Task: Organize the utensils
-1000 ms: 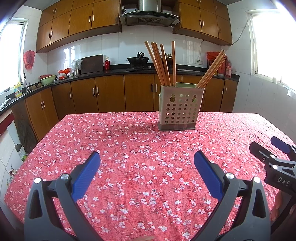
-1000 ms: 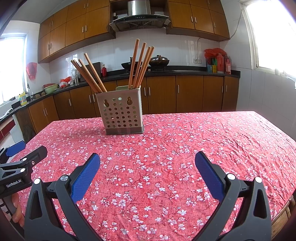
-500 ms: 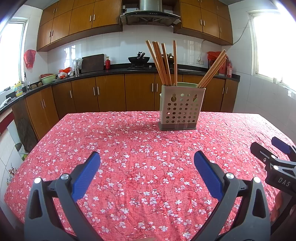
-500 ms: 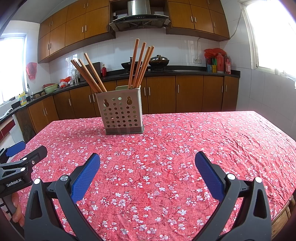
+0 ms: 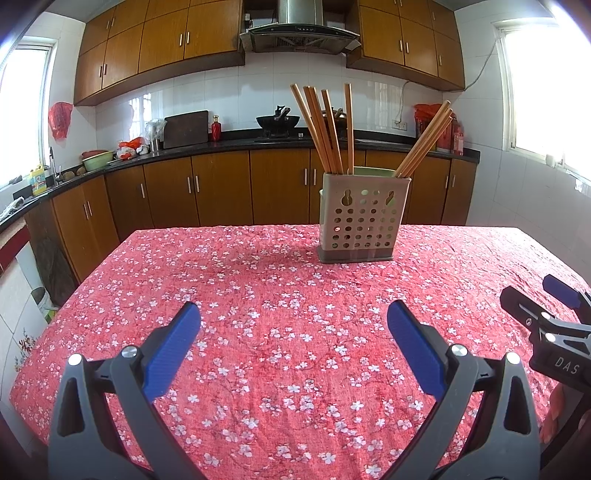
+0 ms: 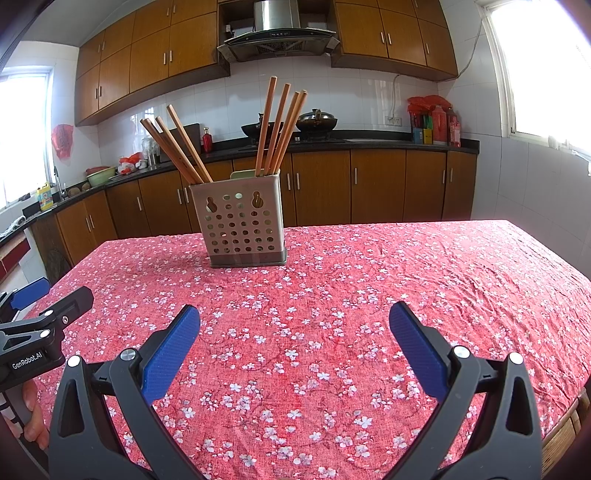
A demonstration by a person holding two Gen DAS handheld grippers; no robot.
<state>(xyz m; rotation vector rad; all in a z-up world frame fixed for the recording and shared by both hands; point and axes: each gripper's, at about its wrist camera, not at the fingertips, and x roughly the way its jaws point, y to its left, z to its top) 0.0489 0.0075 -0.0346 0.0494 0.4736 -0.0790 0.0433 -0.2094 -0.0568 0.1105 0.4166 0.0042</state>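
Left wrist | utensil holder (image 5: 364, 218) beyond gaping left claw (image 5: 293, 332), apart

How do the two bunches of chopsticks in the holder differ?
In the right wrist view, the left bunch of chopsticks leans steeply leftward, while the right bunch of chopsticks stands nearly upright and reaches higher. They sit at opposite ends of the holder. Both are plain brown wood, loosely fanned.

I log a red floral tablecloth (image 5: 280, 332). Landmark: range hood (image 5: 299, 35), against the far wall. Directly below it, a black wok (image 5: 277, 120) on the dark countertop (image 5: 221, 142). Left of the wok: red bottle (image 5: 216, 127), dark cutting board (image 5: 185, 128), green bowl (image 5: 96, 160). Right of the hood: red bag (image 5: 428, 112), window (image 5: 546, 85). Wooden cabinets (image 5: 166, 37) flank it.
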